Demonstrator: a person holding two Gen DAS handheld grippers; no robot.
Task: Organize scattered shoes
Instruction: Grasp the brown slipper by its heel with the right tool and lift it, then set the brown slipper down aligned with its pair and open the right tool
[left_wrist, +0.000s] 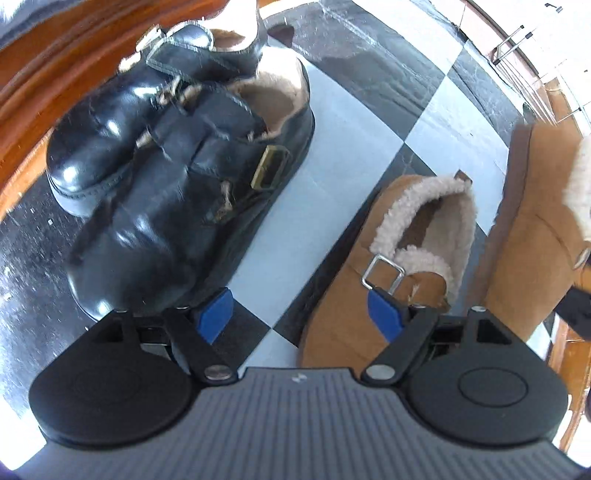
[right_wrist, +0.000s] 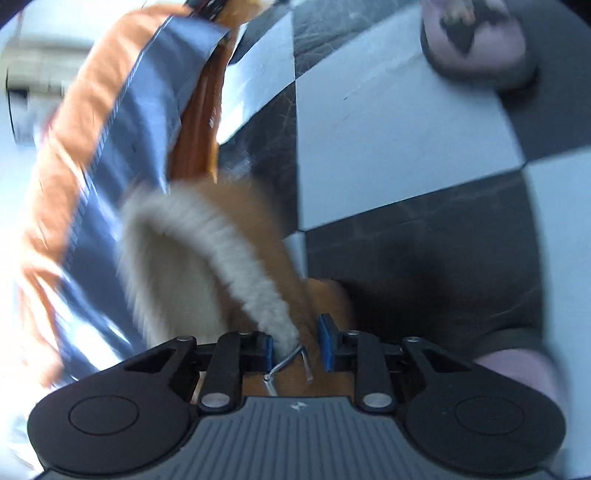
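Observation:
Two glossy black buckled clogs (left_wrist: 177, 155) with tan fur lining lie side by side on the checkered floor, up and left of my left gripper (left_wrist: 299, 317). It hangs open over bare tiles, nothing between its blue pads (left_wrist: 214, 317). A tan suede clog (left_wrist: 388, 266) with fleece lining and a silver buckle rests under its right finger. A second tan clog (left_wrist: 535, 229) stands tilted at the right edge. In the blurred right wrist view, my right gripper (right_wrist: 297, 349) is shut on that tan clog's (right_wrist: 236, 266) fleece-rimmed side wall, beside its buckle (right_wrist: 291, 365).
Orange-brown wooden furniture (left_wrist: 44, 81) curves along the left and far side. A shiny blue-grey panel with an orange edge (right_wrist: 122, 122) rises left of the held clog. Two pink slippers (right_wrist: 476, 48) (right_wrist: 517, 373) are on the tiles to the right.

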